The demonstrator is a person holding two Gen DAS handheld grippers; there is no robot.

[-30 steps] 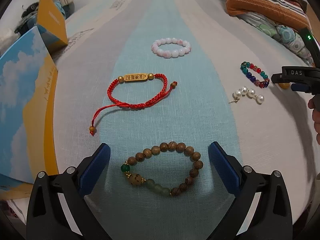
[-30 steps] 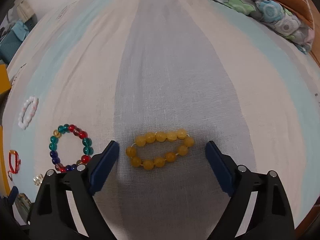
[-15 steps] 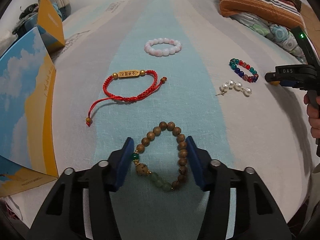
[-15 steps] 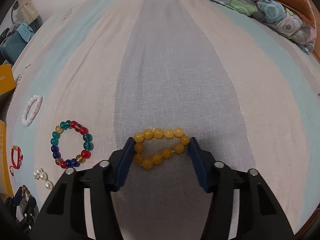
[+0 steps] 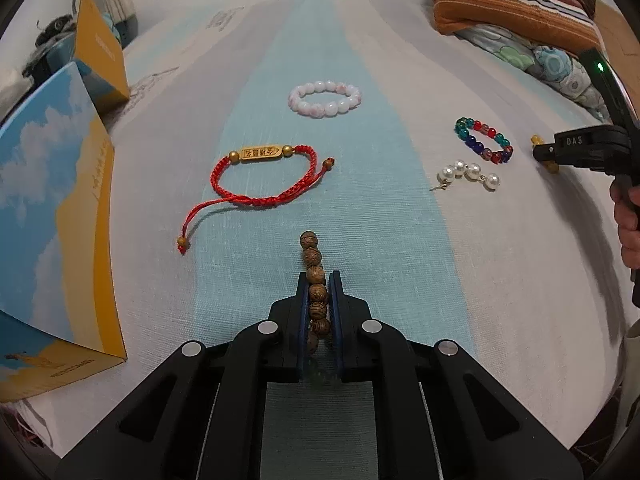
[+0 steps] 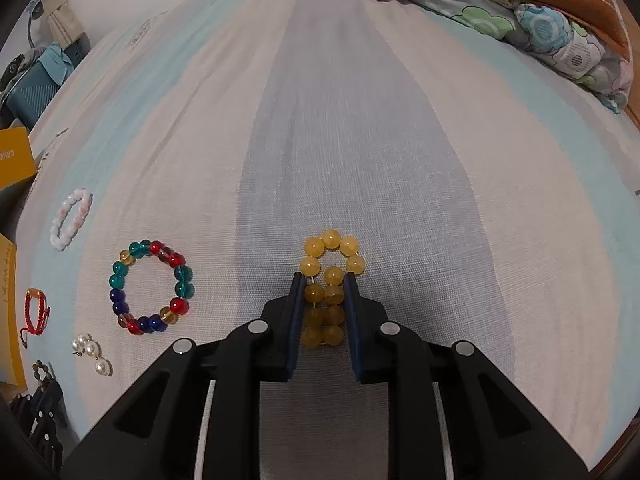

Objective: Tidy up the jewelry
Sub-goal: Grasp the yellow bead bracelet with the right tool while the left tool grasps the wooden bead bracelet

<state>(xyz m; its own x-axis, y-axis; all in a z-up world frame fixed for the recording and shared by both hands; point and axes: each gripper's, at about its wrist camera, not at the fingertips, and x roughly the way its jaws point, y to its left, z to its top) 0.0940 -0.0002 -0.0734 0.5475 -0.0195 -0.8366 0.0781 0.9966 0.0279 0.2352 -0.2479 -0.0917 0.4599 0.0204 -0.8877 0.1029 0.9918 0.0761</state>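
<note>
Two hand-held grippers point steeply down at a striped cloth. The left gripper (image 5: 319,280) has just been closing and is now clamped on a wooden bracelet (image 5: 313,276), squeezed into a thin line of beads between the blue pads, with a few beads poking out ahead of the tips. The right gripper (image 6: 325,280) has also just been closing and is pinched on a yellow bracelet (image 6: 330,276), folded into two rows between its pads, with a small loop free in front.

To do this step well, I judge each lift should be slow and straight up: round, smooth beads on elastic can roll or spring out of flat pads, so keep the squeeze steady.

Ahead and left of the left gripper lies a red cord bracelet (image 5: 260,180), braided, with a gold bar. Further ahead is a pink bracelet (image 5: 325,99) of glossy, cloudy beads. Ahead to its right are pearl earrings (image 5: 468,174) and a glass bracelet (image 5: 484,141) of clear coloured beads. The cloth (image 6: 360,140) is a coarse weave, soft and slightly wrinkled. A cardboard box (image 5: 52,216) stands to the left gripper's left.
</note>
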